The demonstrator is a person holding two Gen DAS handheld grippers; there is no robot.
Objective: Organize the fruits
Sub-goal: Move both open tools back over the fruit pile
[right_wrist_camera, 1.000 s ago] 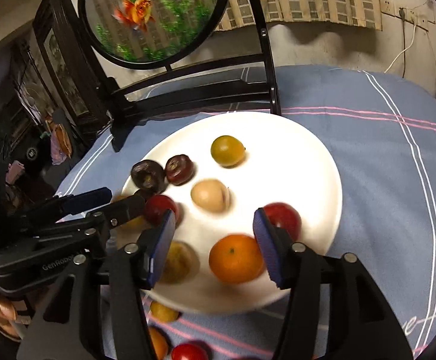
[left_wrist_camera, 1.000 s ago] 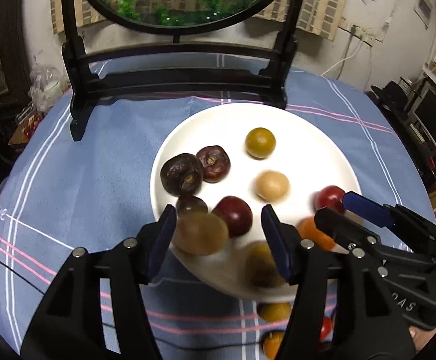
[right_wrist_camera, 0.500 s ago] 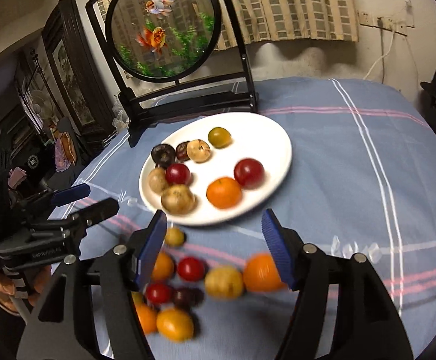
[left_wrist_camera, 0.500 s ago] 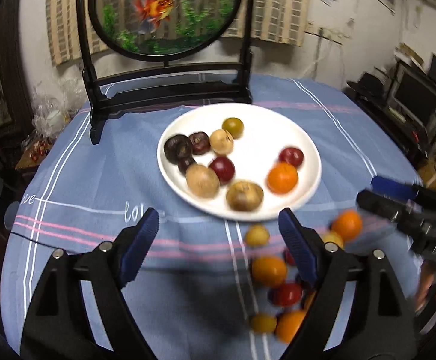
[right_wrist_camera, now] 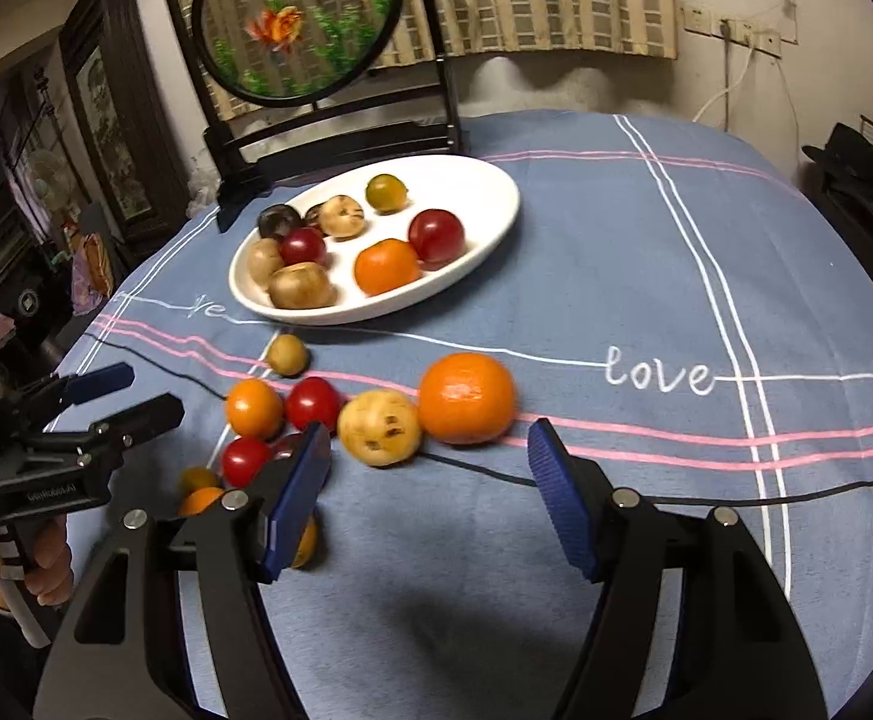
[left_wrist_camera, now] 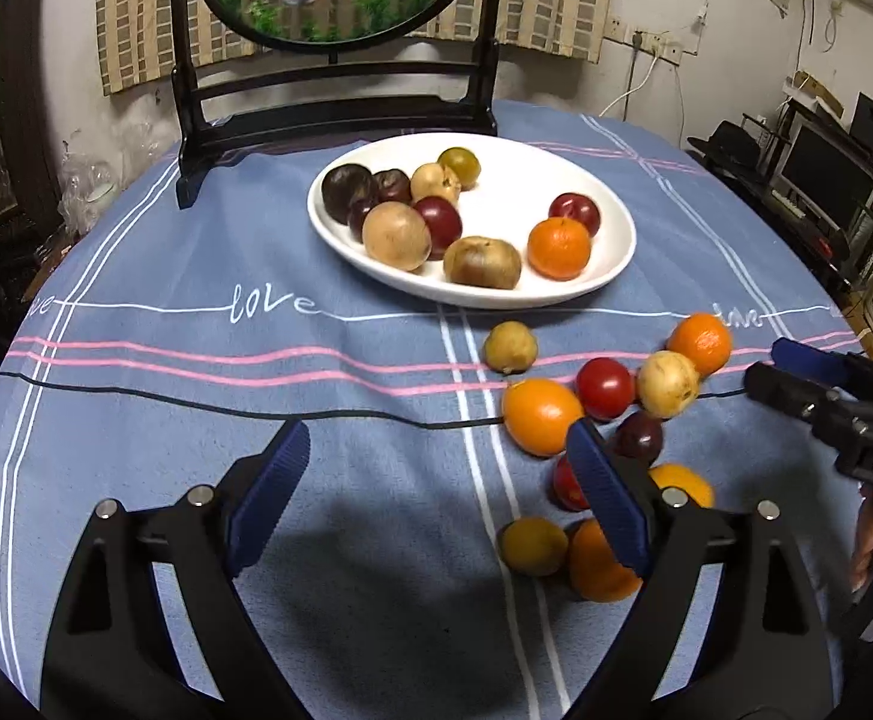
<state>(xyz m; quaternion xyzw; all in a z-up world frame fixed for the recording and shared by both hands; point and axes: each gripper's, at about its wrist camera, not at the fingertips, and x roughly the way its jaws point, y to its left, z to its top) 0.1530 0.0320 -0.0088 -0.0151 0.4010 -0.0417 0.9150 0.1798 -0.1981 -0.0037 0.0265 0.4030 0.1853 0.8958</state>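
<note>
A white plate on the blue tablecloth holds several fruits: dark plums, brown ones, red ones, an orange and a green one. Several loose fruits lie in front of it, among them an orange, a tan fruit and a red one. My left gripper is open and empty, low over the cloth left of the loose pile. My right gripper is open and empty, just short of the tan fruit and orange. Each gripper shows in the other's view.
A round fish-picture screen on a black stand stands behind the plate. Shelves with electronics are off the table's right side. Dark furniture stands at the left.
Both grippers have pulled back from over the plate toward the near table edge. The loose fruit pile has come into view. Both stay open and empty.
</note>
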